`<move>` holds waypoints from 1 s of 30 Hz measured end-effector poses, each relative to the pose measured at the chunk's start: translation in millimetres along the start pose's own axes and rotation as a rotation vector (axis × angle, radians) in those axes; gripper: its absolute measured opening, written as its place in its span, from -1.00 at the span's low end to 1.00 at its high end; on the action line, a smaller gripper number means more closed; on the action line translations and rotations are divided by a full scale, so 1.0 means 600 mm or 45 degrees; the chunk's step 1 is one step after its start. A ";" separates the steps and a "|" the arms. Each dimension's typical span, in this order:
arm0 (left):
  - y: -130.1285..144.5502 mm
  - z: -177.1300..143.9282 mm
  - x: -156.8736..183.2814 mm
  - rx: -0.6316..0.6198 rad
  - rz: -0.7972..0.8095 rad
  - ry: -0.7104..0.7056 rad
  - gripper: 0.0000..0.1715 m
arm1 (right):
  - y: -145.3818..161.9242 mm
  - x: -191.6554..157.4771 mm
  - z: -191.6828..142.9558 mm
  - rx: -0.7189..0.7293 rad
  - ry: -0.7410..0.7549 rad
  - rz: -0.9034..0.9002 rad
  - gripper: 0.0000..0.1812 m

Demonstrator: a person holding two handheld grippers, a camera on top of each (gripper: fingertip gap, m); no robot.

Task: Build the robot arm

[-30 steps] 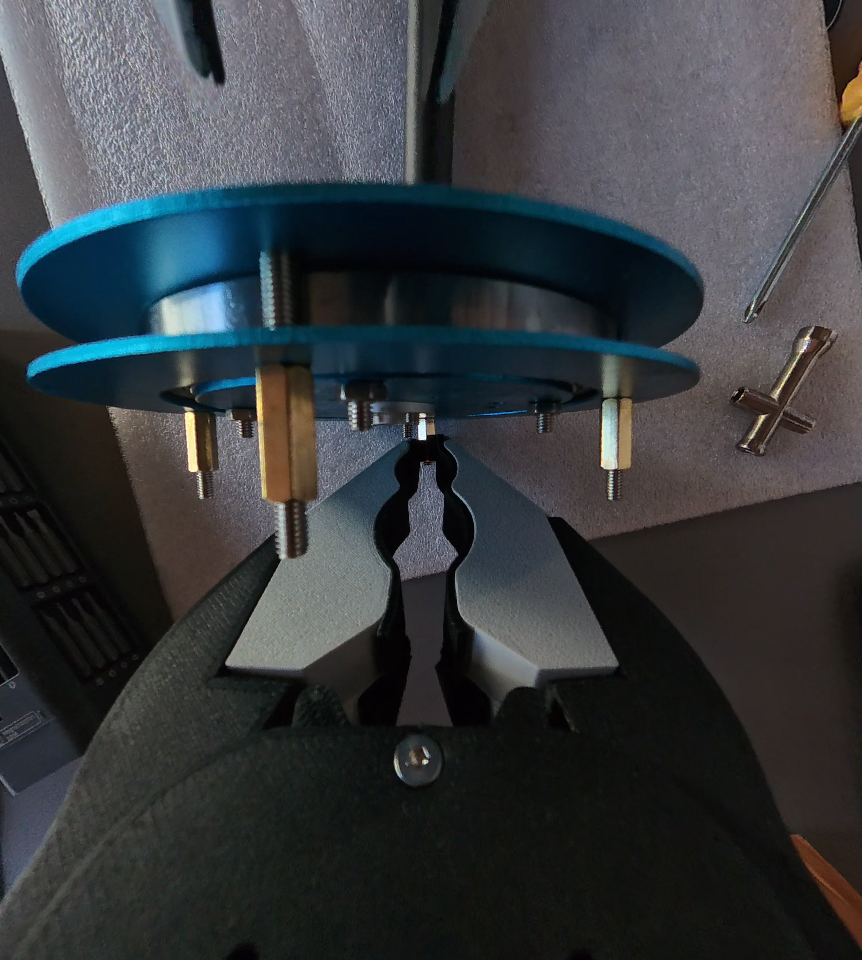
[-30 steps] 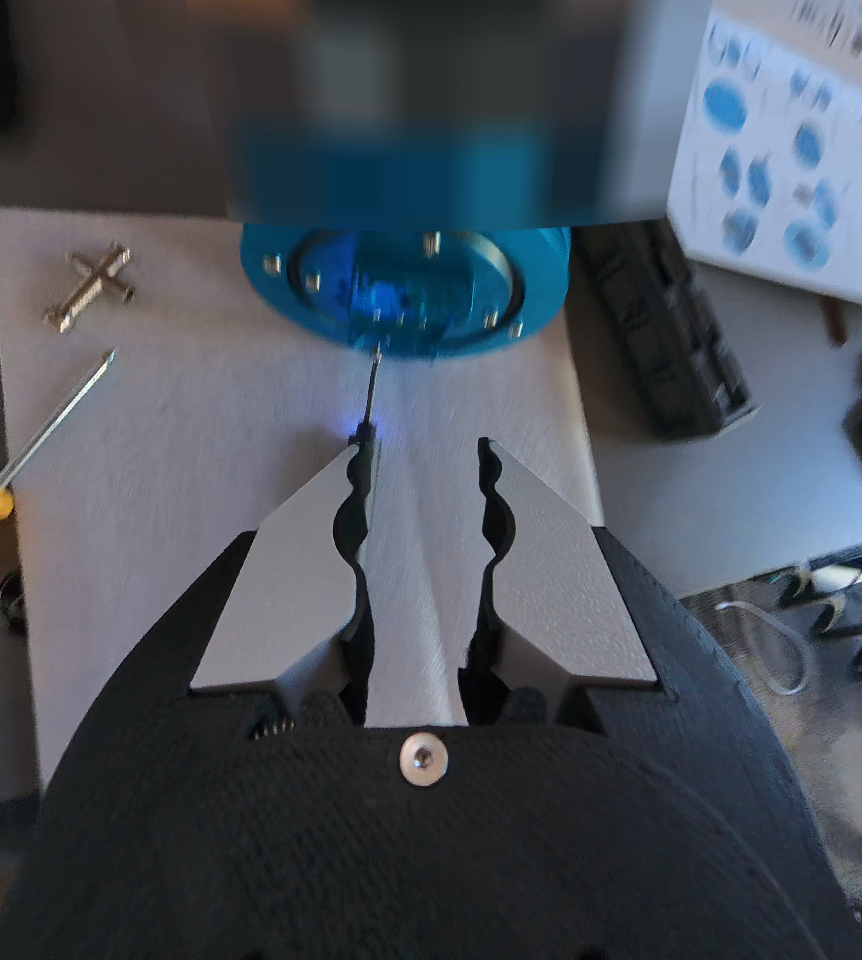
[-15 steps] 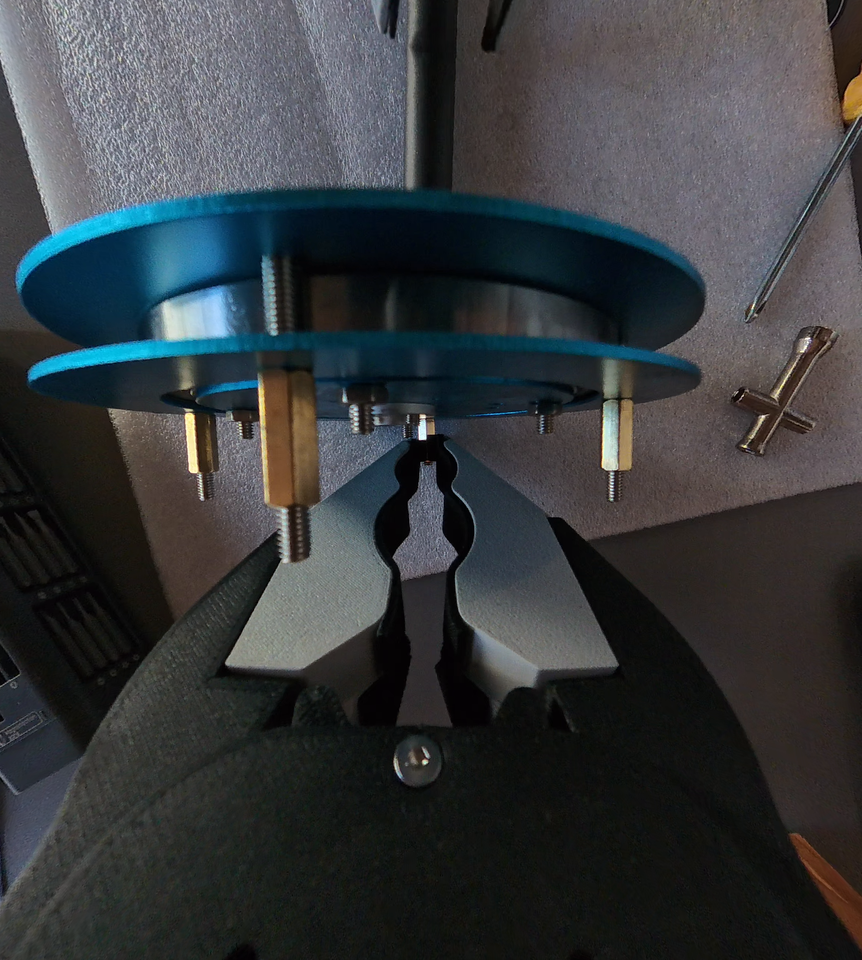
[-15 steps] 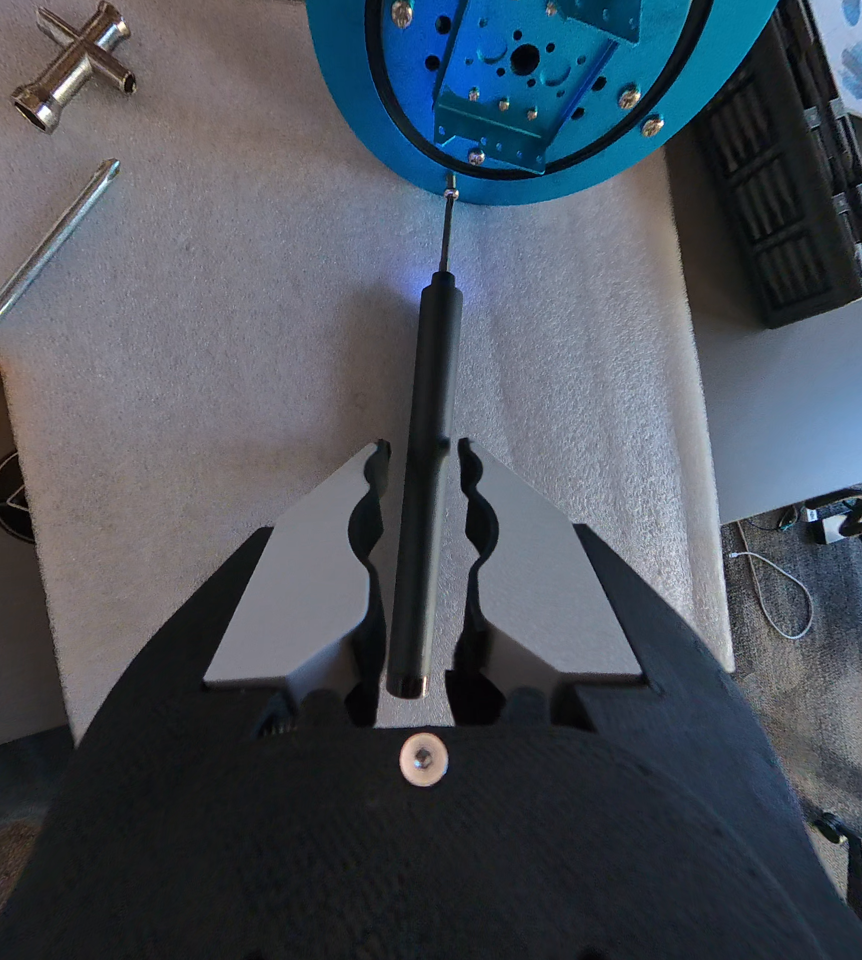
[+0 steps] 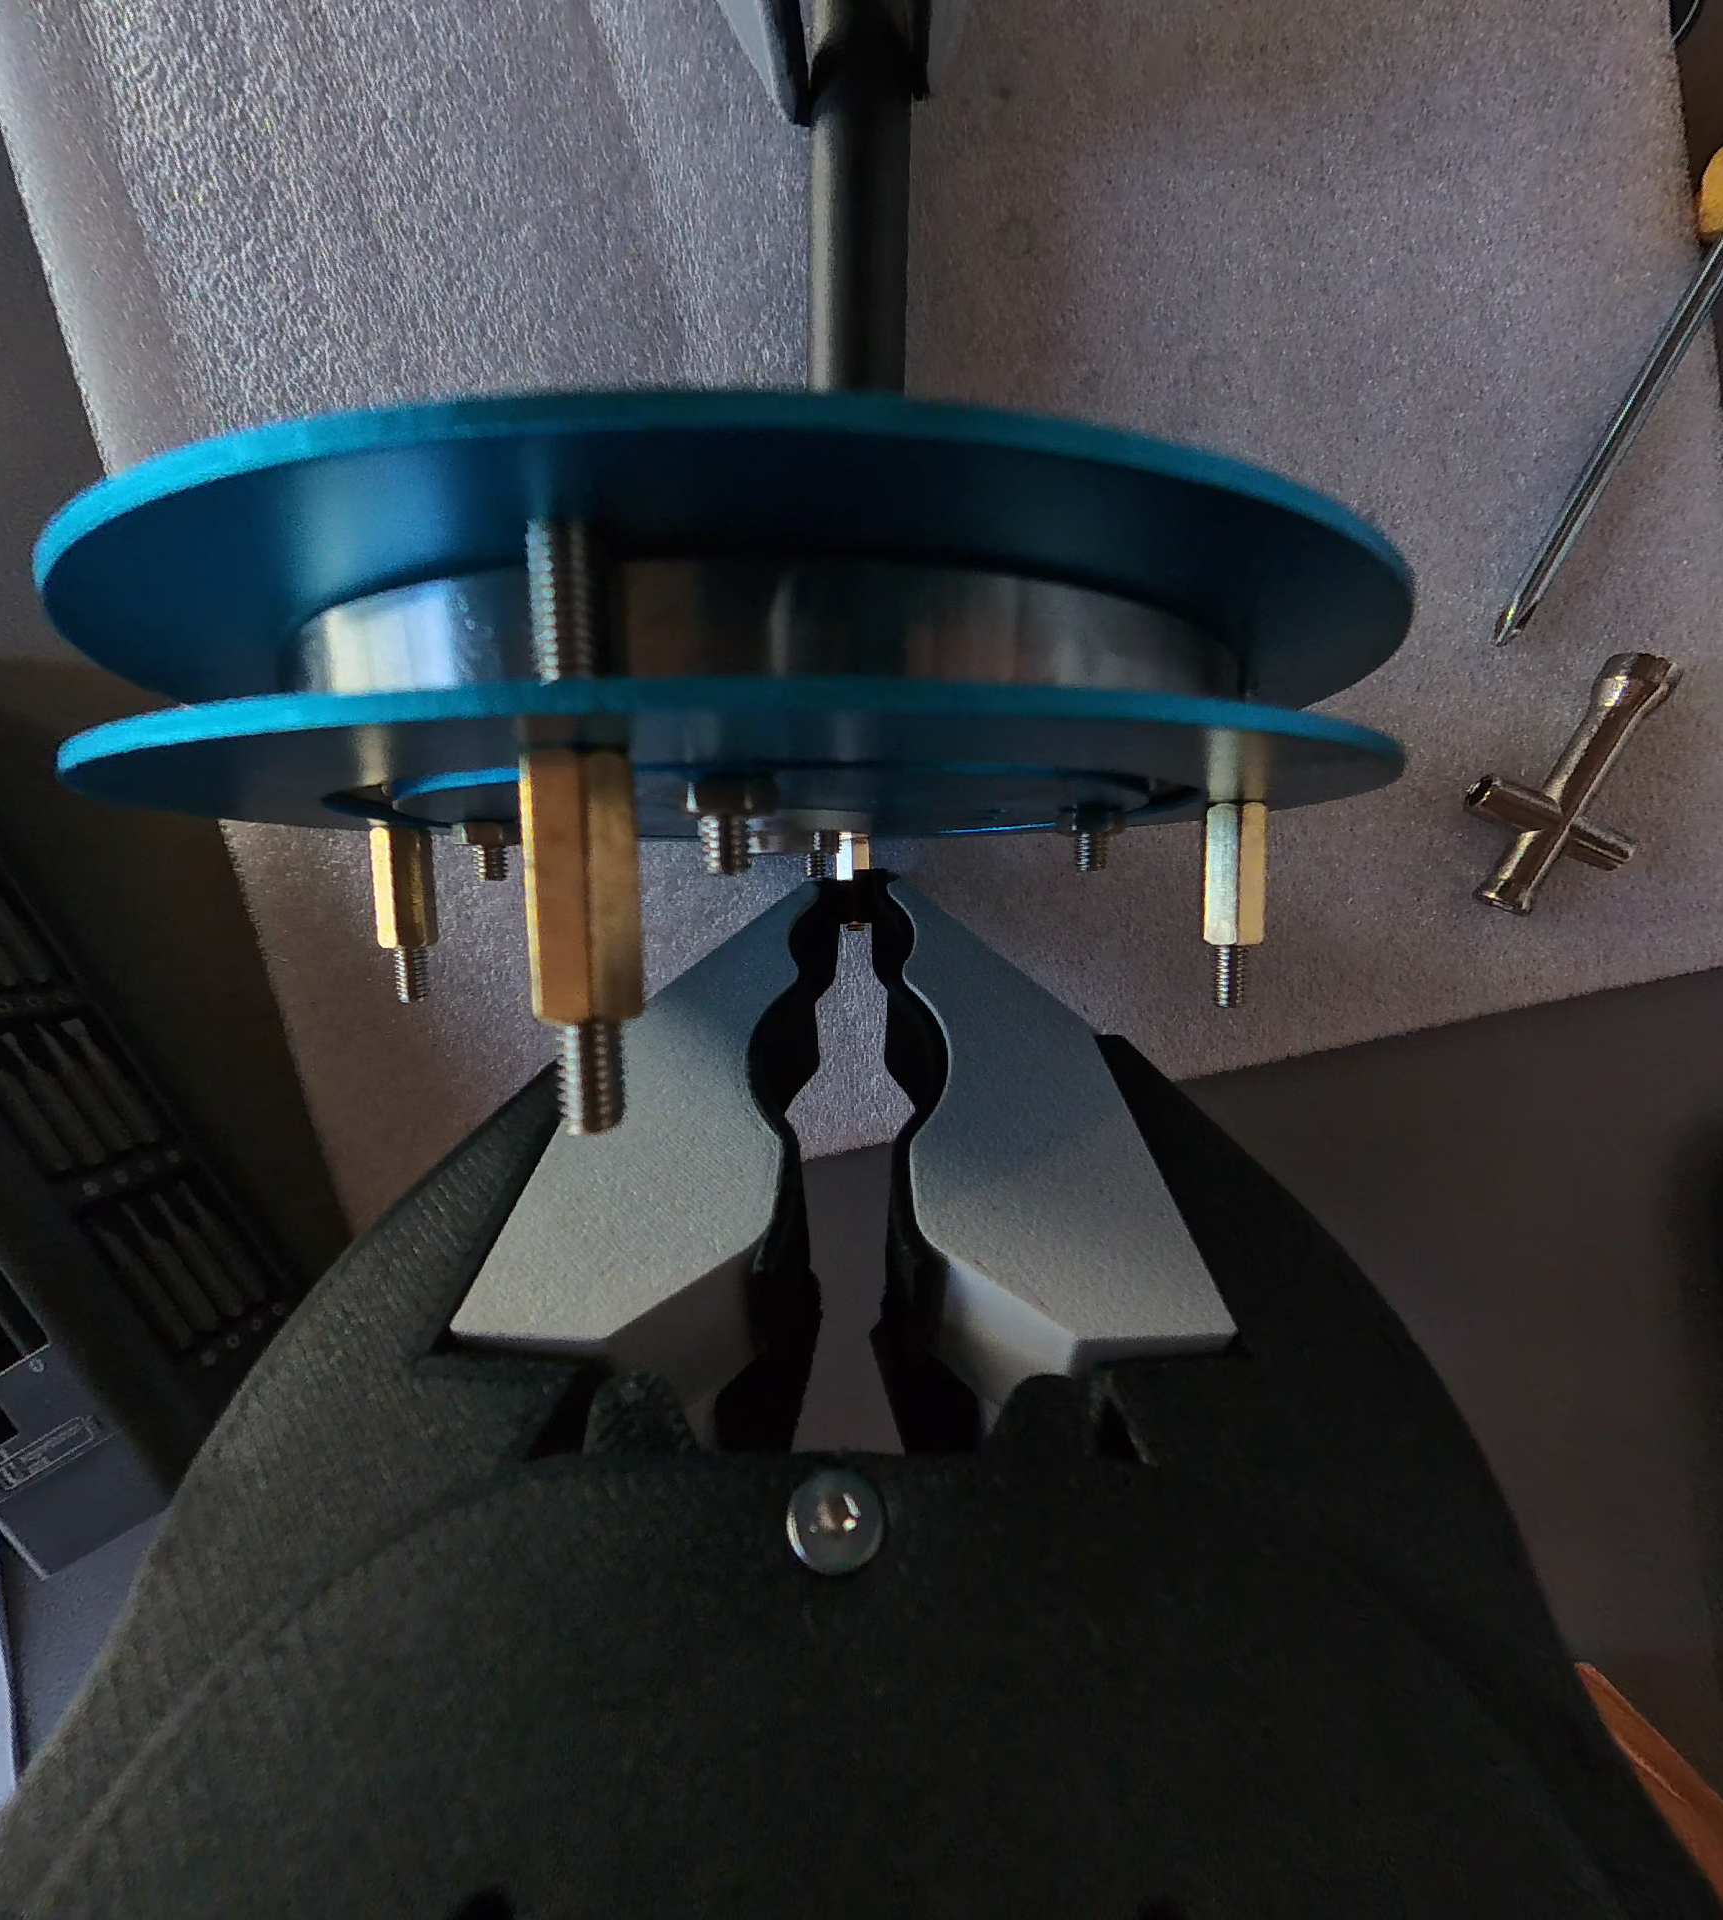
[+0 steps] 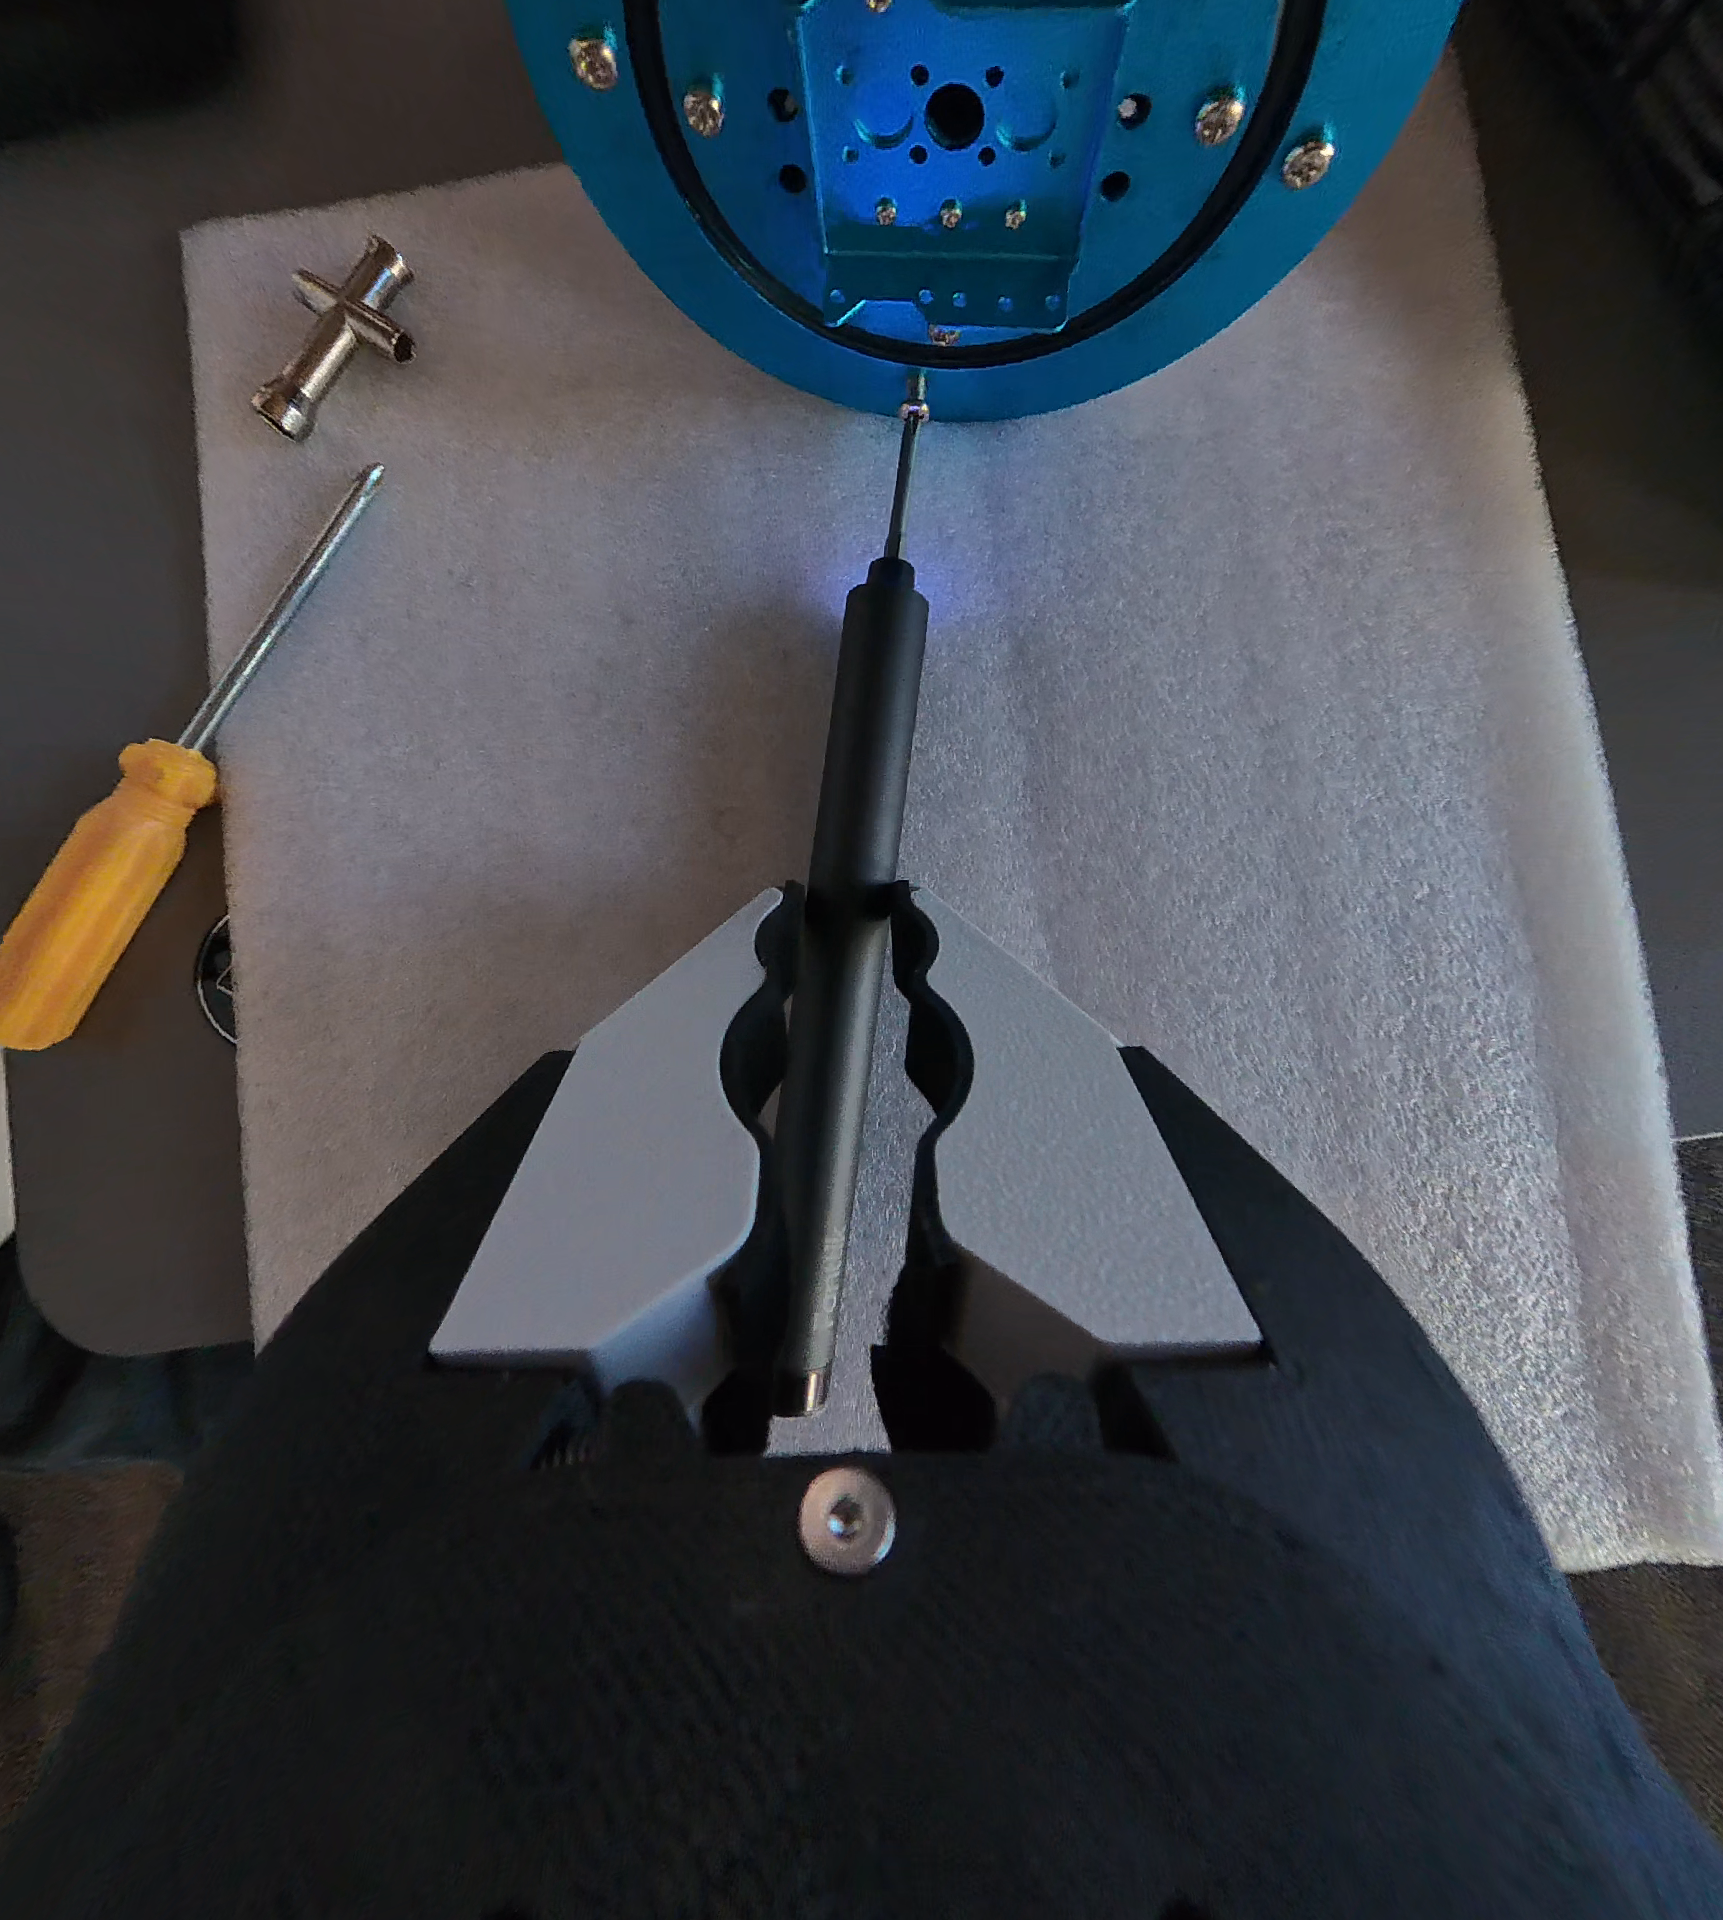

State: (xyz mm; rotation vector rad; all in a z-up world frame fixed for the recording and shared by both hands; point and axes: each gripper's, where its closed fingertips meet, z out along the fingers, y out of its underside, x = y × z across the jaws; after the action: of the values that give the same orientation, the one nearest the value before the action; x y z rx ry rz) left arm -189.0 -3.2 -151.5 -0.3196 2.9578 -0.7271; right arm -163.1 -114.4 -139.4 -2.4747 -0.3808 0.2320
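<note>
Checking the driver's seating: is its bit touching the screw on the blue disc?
Touching: the right wrist view shows the driver bit's tip meeting the screw at the blue disc rim.

Right claw (image 6: 844,894) now around driver (image 6: 857,831).

right gripper (image 6: 844,904) clamping dark screwdriver (image 6: 857,831), blue disc (image 6: 971,208)

grey table (image 6: 1719,987) | white foam mat (image 6: 1252,831) | black bit case (image 5: 26,1143)
</note>
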 end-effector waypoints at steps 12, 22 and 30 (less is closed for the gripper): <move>0.000 0.000 0.000 -0.010 0.014 -0.010 -0.95 | 0.000 0.012 0.000 0.036 -0.356 0.274 -0.84; -0.001 0.000 0.000 -0.013 0.011 -0.012 -0.95 | -0.025 0.037 -0.032 0.214 -0.095 0.157 -0.71; -0.001 0.001 0.000 -0.001 0.003 -0.008 -0.95 | -0.003 0.014 -0.011 -0.002 0.304 -0.252 -0.66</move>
State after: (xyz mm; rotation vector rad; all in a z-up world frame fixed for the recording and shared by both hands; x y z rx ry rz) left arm -189.1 -4.0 -151.4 -0.3180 2.9520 -0.7239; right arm -154.0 -114.0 -133.9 -2.4100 -0.5177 -0.1445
